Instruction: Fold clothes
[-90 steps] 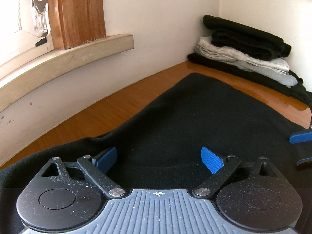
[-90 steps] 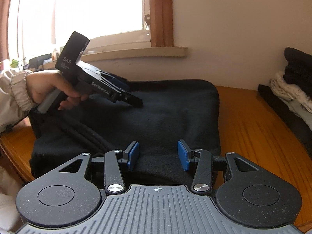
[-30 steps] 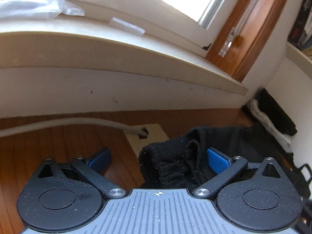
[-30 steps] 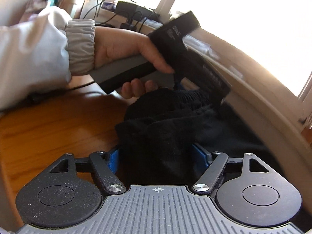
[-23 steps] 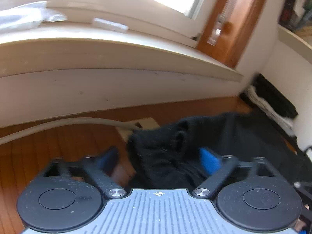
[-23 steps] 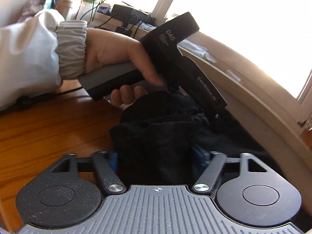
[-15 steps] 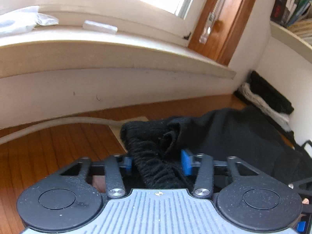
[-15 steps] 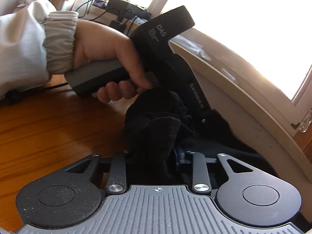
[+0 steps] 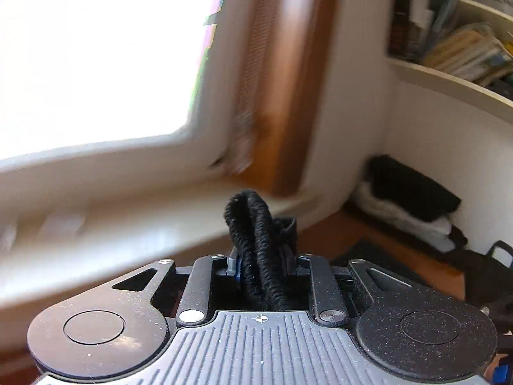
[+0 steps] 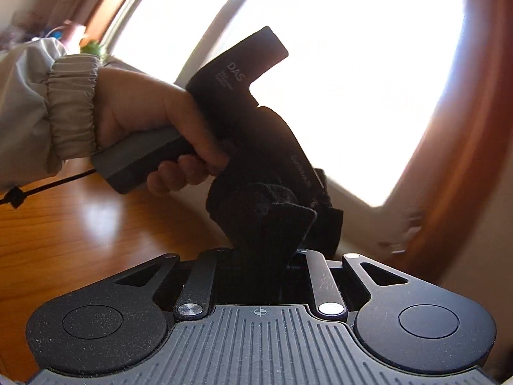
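At the far left of the right wrist view a pale sleeve (image 10: 35, 109) ends in the person's left hand (image 10: 154, 128), wrapped around the handle of the left gripper (image 9: 261, 256). That gripper is pinched tight on a ribbed, rope-like edge of the black garment (image 9: 256, 240) (likely a knit hem or waistband), which loops up above its fingers. Further right, the right gripper (image 10: 261, 256) is likewise clamped on a thick bunch of the same black fabric (image 10: 269, 224), raised off the wooden tabletop (image 10: 64, 224). The cloth looks soft, limp and light, with some fleecy bulk; it should drape and sag between the two holds rather than keep shape, so corners or the firmer ribbed edge are the sensible places to take it. At the right, a stack of folded clothes (image 9: 413, 205) sits against the wall.
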{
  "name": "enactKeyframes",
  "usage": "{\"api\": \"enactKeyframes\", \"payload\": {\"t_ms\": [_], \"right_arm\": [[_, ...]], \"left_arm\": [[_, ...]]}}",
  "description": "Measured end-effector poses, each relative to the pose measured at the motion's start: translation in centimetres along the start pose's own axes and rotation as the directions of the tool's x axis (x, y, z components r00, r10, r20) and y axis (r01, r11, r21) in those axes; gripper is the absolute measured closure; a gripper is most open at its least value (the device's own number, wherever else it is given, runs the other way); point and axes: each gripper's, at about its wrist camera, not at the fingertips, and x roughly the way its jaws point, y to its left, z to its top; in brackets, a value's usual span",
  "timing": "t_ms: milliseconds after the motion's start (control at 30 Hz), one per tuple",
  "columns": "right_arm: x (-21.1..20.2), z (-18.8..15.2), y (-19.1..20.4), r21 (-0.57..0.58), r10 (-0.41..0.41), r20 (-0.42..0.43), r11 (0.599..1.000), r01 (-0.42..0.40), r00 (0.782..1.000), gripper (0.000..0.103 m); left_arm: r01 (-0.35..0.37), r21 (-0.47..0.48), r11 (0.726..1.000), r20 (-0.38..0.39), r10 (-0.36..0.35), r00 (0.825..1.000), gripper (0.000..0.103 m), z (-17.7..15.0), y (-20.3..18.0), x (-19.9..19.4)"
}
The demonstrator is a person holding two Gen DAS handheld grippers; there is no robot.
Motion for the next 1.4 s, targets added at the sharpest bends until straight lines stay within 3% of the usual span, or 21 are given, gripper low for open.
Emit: {"api": "enactKeyframes", "payload": {"t_ms": [167, 200, 233, 300, 333, 367, 400, 467, 533, 633, 767, 933, 967, 1000, 1033, 1067, 1167, 1267, 1400], "right_arm": [[-5.0, -3.1, -8.8, 0.109, -0.139, -0.027, 0.984, 0.141, 0.990, 0.088], [-5.7, -4.4, -10.6, 0.158, -0.157, -0.054, 0.974, 0.163, 0.986, 0.087], [-6.5, -5.7, -12.5, 0.206, -0.173, -0.081, 0.961, 0.187, 0.981, 0.085], [-7.3, -9.6, -15.8, 0.319, -0.149, -0.175, 0.927, 0.199, 0.973, 0.073], [-7.6, -11.9, -17.2, 0.377, -0.139, -0.220, 0.901, 0.215, 0.966, 0.068], [-7.9, -14.4, -18.5, 0.434, -0.134, -0.261, 0.869, 0.240, 0.956, 0.052], [-8.5, -16.3, -19.6, 0.479, -0.141, -0.287, 0.835, 0.269, 0.948, 0.045], [-9.7, -18.9, -21.2, 0.551, -0.170, -0.306, 0.771, 0.320, 0.937, 0.044], [-10.4, -19.7, -21.8, 0.591, -0.190, -0.292, 0.735, 0.333, 0.937, 0.044], [-10.8, -20.0, -21.9, 0.601, -0.185, -0.284, 0.730, 0.325, 0.941, 0.044], [-10.7, -21.2, -22.0, 0.630, -0.095, -0.276, 0.733, 0.255, 0.956, 0.044], [-9.2, -21.2, -19.6, 0.548, -0.091, -0.354, 0.786, 0.285, 0.931, 0.037], [-9.1, -21.2, -19.4, 0.521, -0.098, -0.374, 0.801, 0.296, 0.922, 0.045], [-8.9, -21.2, -19.1, 0.475, -0.115, -0.407, 0.821, 0.317, 0.906, 0.073], [-8.8, -21.3, -18.8, 0.412, -0.153, -0.444, 0.840, 0.353, 0.883, 0.084], [-9.1, -21.4, -19.0, 0.394, -0.173, -0.457, 0.840, 0.372, 0.873, 0.084], [-10.5, -21.8, -20.7, 0.445, -0.175, -0.449, 0.807, 0.389, 0.876, 0.083], [-11.7, -20.5, -20.8, 0.446, -0.204, -0.413, 0.805, 0.392, 0.888, 0.078], [-11.4, -19.2, -21.3, 0.485, -0.138, -0.355, 0.818, 0.309, 0.924, 0.065]], "left_arm": [[0.078, 0.109, 0.991, -0.019, -0.076, 0.997, 0.080, 5.0, -9.9, 7.1], [0.093, 0.117, 0.989, -0.022, -0.091, 0.996, 0.070, 5.5, -11.6, 9.0], [0.109, 0.125, 0.986, -0.026, -0.106, 0.994, 0.050, 5.9, -13.3, 10.8], [0.115, 0.116, 0.987, -0.055, -0.110, 0.992, 0.037, 6.0, -14.8, 13.3], [0.118, 0.111, 0.987, -0.070, -0.111, 0.991, 0.037, 6.0, -15.5, 14.6], [0.125, 0.116, 0.985, -0.082, -0.116, 0.990, 0.036, 5.6, -15.5, 15.2], [0.131, 0.121, 0.984, -0.094, -0.120, 0.988, 0.032, 5.1, -15.5, 15.8], [0.116, 0.116, 0.986, -0.105, -0.104, 0.989, 0.026, 3.9, -14.6, 16.3], [0.114, 0.115, 0.987, -0.123, -0.100, 0.987, 0.025, 2.4, -13.3, 16.4], [0.101, 0.116, 0.988, -0.136, -0.085, 0.987, 0.022, -0.1, -11.0, 15.9], [0.079, 0.080, 0.994, -0.137, -0.068, 0.988, 0.019, -3.3, -7.5, 15.3], [0.086, 0.003, 0.996, -0.149, -0.085, 0.985, 0.019, -6.3, -3.8, 14.8], [0.091, -0.001, 0.996, -0.148, -0.090, 0.985, 0.019, -6.5, -3.7, 14.8], [0.095, -0.005, 0.995, -0.148, -0.095, 0.985, 0.019, -6.7, -3.6, 14.9], [0.097, -0.003, 0.995, -0.145, -0.096, 0.985, 0.019, -6.9, -3.5, 14.8], [0.099, 0.002, 0.995, -0.143, -0.098, 0.985, 0.019, -7.0, -3.6, 14.9], [0.116, 0.013, 0.993, -0.134, -0.113, 0.985, 0.019, -7.3, -4.0, 14.9], [0.143, 0.001, 0.990, -0.132, -0.142, 0.981, 0.019, -7.8, -3.9, 15.1], [0.160, 0.023, 0.987, -0.137, -0.156, 0.978, 0.020, -8.2, -4.0, 15.5]]}}
